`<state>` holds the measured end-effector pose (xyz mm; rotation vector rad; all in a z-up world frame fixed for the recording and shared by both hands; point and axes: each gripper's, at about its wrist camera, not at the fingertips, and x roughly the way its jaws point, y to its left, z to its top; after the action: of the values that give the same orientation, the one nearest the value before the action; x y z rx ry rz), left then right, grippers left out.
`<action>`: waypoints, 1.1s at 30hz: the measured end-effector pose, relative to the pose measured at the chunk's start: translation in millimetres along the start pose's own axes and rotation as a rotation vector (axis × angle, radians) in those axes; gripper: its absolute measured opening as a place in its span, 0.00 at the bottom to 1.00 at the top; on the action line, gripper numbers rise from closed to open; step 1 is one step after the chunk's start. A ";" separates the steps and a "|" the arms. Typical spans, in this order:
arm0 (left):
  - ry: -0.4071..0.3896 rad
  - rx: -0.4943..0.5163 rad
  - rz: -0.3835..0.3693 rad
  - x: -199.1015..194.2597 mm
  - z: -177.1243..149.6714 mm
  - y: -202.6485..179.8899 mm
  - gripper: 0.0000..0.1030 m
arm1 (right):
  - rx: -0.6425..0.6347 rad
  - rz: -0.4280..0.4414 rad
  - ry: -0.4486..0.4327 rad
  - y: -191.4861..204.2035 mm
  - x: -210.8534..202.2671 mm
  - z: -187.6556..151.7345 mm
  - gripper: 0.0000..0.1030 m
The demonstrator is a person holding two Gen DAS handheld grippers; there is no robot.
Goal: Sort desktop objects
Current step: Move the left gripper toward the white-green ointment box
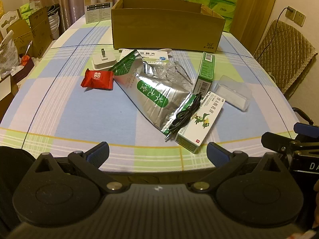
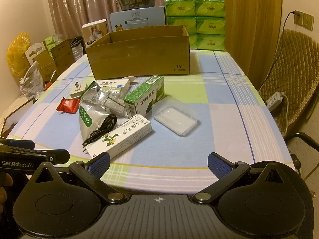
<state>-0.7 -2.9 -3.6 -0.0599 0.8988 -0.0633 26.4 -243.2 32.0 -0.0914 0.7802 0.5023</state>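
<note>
An open cardboard box [image 1: 167,31] [image 2: 139,59] stands at the back of the checked table. In front of it lie a silver foil bag [image 1: 153,97] [image 2: 87,117], a red sweet packet [image 1: 97,79] [image 2: 66,105], a white plug adapter [image 1: 103,60] [image 2: 76,91], a coiled black cable [image 1: 187,113] [image 2: 103,127], a white ointment box [image 1: 201,123] [image 2: 121,137], a green box [image 1: 205,71] [image 2: 145,95] and a clear plastic case [image 1: 231,91] [image 2: 174,115]. My left gripper [image 1: 157,155] and right gripper [image 2: 158,164] both hover open over the table's near edge, empty.
Green tissue packs [image 2: 195,23] and other cartons [image 1: 97,2] stand behind the box. A quilted chair [image 2: 291,75] with a power strip [image 2: 276,100] is at the right. Boxes and bags [image 2: 45,63] crowd the floor at the left.
</note>
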 end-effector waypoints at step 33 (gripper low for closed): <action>0.052 0.073 -0.156 14.9 21.7 -8.2 0.99 | -0.070 -0.036 -0.064 -7.0 -5.0 21.4 0.98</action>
<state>25.3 -11.7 -1.1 -0.0606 0.9419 -0.2437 40.6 -245.8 49.9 -0.1534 0.6977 0.4962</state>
